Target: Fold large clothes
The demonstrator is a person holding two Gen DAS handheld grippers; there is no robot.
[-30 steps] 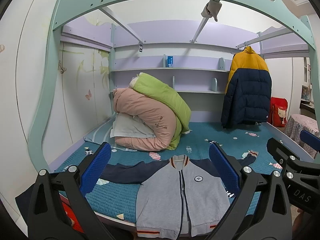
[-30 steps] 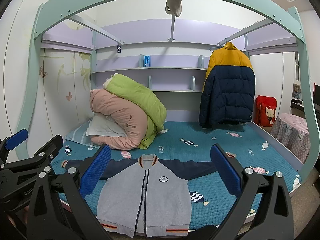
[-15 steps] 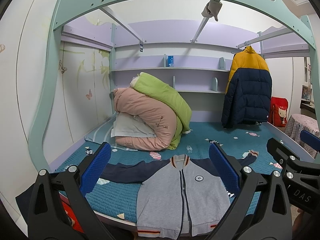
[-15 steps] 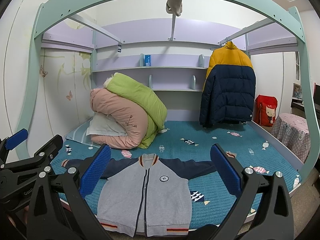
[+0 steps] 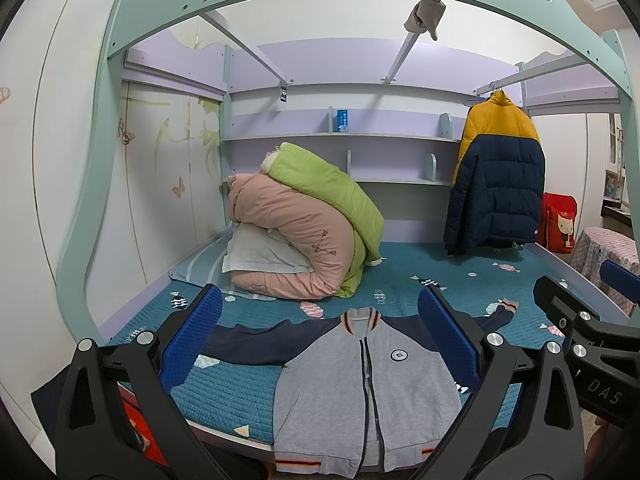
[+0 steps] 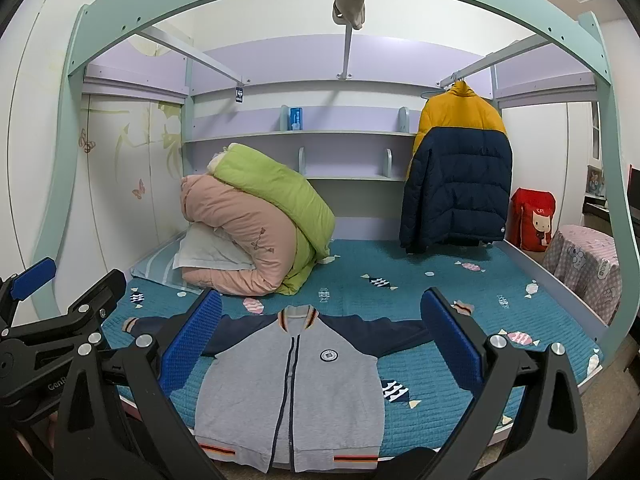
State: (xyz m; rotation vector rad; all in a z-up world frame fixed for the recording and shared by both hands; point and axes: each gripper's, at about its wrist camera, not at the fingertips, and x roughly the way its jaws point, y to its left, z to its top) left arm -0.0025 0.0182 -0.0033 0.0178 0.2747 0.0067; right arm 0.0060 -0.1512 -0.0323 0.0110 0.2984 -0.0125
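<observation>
Nothing has shifted since before: both the left gripper [image 5: 318, 338] and right gripper [image 6: 320, 336] hover spread wide and empty, with the jacket [image 6: 292, 392] lying flat, unfolded, just ahead below them.

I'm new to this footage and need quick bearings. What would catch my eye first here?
A grey and navy jacket lies spread flat, front up, sleeves out, at the near edge of the teal bed. Behind it to the left sits a rolled pink and green duvet; a yellow and navy puffer coat hangs at the back right.
</observation>
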